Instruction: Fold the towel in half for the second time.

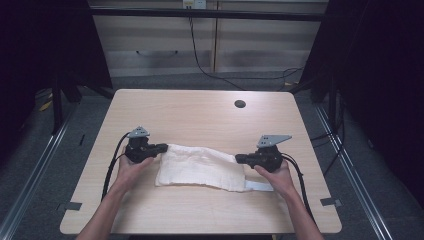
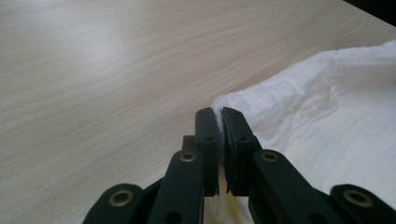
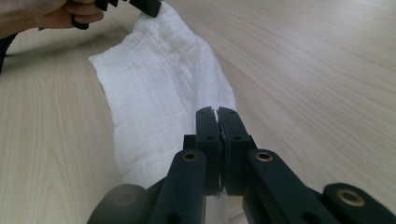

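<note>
High view: left gripper [image 1: 161, 148] sits at the left end of a white cloth [image 1: 197, 167] lying mid-counter, person's left hand [image 1: 131, 167] wrapped around the body, cable trailing back toward the near edge. Left gripper view shows its fingers [image 2: 207, 135] pinched nearly together on the cloth's corner edge, a thin sliver of white fabric sandwiched between them. Cloth is a folded, roughly rectangular piece, crinkled gauze-like weave with fine ribbing, matte, with a flat strap or tab [image 1: 259, 186] sticking out at its near-right corner. Counter [image 1: 200, 112] is pale wood-grain laminate with rounded corners and a dark cable grommet hole [image 1: 240, 104] toward the far side. Right gripper [image 1: 239, 159] is at the cloth's right end, right hand [image 1: 277, 175] behind it; right gripper view shows its fingers [image 3: 208, 135] closed down with white fabric under and behind them, so I read it as clamped on the cloth edge, though the pinched layer itself is barely visible. Handling guess: light, limp, no stiffness, will sag and drape when lifted, not fragile, weave gives decent friction so slip is unlikely. Best holds are the end corners or edges, as now; keep tension between both ends to stop it bunching.
</note>
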